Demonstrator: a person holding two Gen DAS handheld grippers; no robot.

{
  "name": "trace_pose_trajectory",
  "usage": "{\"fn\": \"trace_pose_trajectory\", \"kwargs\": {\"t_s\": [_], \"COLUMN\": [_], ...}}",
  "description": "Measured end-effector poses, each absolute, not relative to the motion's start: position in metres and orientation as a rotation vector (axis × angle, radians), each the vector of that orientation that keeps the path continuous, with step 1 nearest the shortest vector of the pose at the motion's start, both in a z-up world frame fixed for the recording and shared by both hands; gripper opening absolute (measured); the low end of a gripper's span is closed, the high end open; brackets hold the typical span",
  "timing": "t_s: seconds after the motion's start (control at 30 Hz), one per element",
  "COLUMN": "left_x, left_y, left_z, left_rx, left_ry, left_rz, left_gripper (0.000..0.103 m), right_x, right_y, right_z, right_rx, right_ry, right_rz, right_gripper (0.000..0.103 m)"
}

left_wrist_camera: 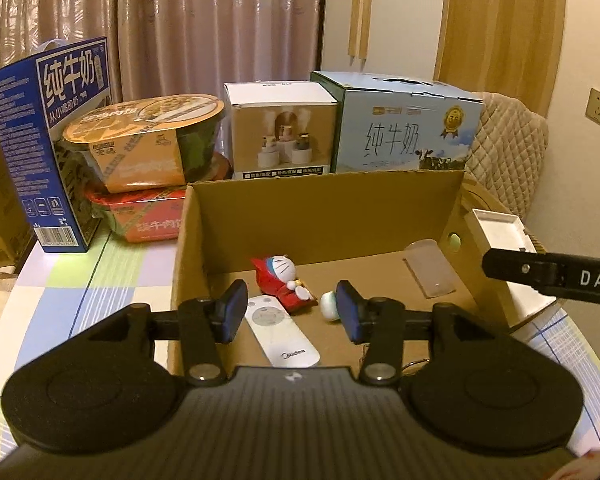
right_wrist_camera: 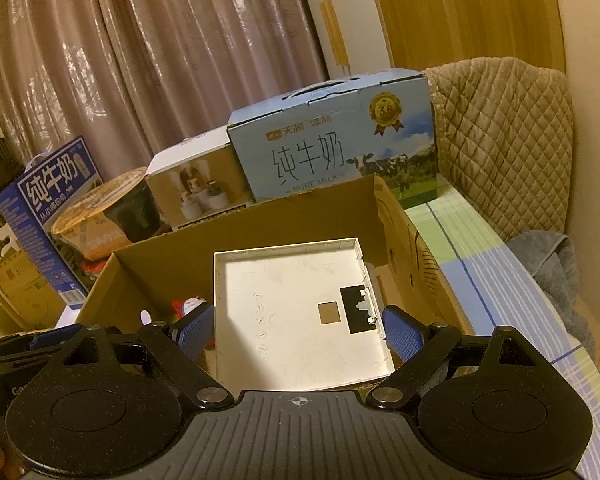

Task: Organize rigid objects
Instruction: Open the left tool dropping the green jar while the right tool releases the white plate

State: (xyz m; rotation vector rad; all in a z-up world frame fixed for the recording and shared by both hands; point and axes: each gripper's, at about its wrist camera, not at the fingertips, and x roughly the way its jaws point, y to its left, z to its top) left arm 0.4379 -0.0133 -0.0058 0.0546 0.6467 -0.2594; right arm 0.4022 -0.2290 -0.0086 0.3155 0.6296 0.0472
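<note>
White plastic remote control (left_wrist_camera: pixel 282 334) lies in the brown cardboard box (left_wrist_camera: pixel 320 208) beneath the left tongs (left_wrist_camera: pixel 291 310), whose jaws stand apart, empty. The right tongs (right_wrist_camera: pixel 298 330) clamp a white square plastic tray (right_wrist_camera: pixel 300 312).

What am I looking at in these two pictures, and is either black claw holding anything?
Each picture comes from a camera on a hand-held gripper carried by a person. The left hand-held gripper hangs open over a cardboard box holding a white remote, a Doraemon figure and a clear plastic piece. The right hand-held gripper grips a white square tray above the box. Milk cartons and food bowls stand behind it.
</note>
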Motion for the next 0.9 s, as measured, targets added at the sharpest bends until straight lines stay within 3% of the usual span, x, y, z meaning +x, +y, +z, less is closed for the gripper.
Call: {"fn": "trace_pose_trajectory", "kwargs": {"t_s": [0.9], "left_x": [0.433], "left_y": [-0.013], "left_z": [-0.0084], "left_rx": [0.07], "left_ry": [0.657], "left_rz": [-0.27], "left_gripper": [0.043], "right_x": [0.4038], "right_y": [-0.2256], "right_z": [-0.0153], "right_rx": [0.312], "right_ry": [0.607], "right_rz": [0.068], "right_gripper": [0.09]}}
